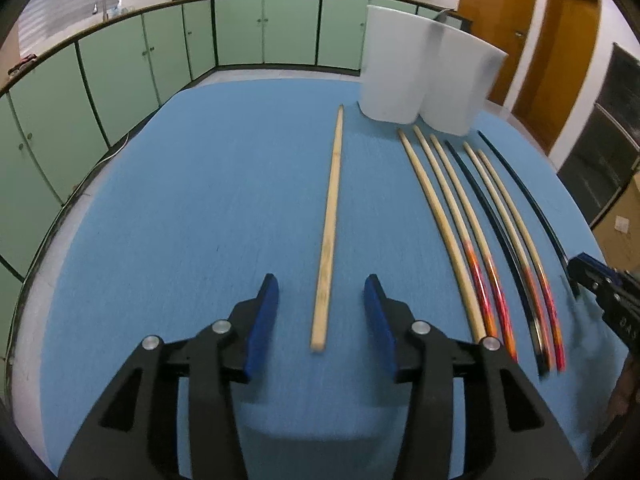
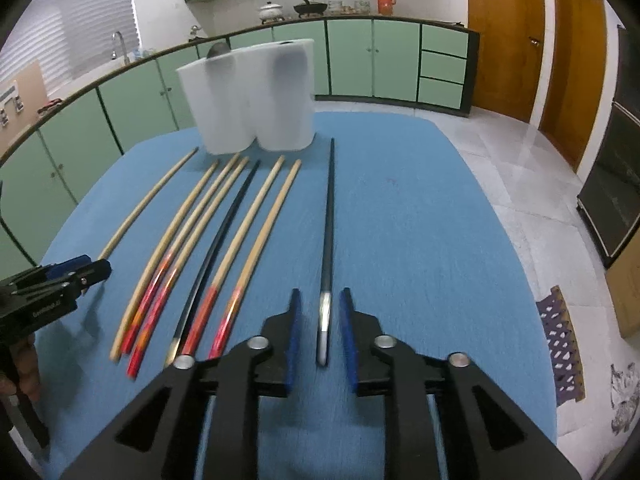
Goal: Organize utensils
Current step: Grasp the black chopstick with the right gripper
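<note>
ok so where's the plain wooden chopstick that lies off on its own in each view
Left wrist view: the plain wooden chopstick lies near the centre, running up the blue mat between the open claw's fingers, apart from the row to its right.
Right wrist view: the same chopstick is far left, leftmost of the row, its near end by the other claw.
Shared landmark: the white holder at the far end of the mat.

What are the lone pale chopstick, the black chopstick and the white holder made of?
Pale chopstick: likely bare wood or bamboo, matte, faint grain. Black chopstick: dark glossy body, plastic or lacquer, with a metallic-looking end. White holder: probably frosted plastic, contents show through dimly.
</note>
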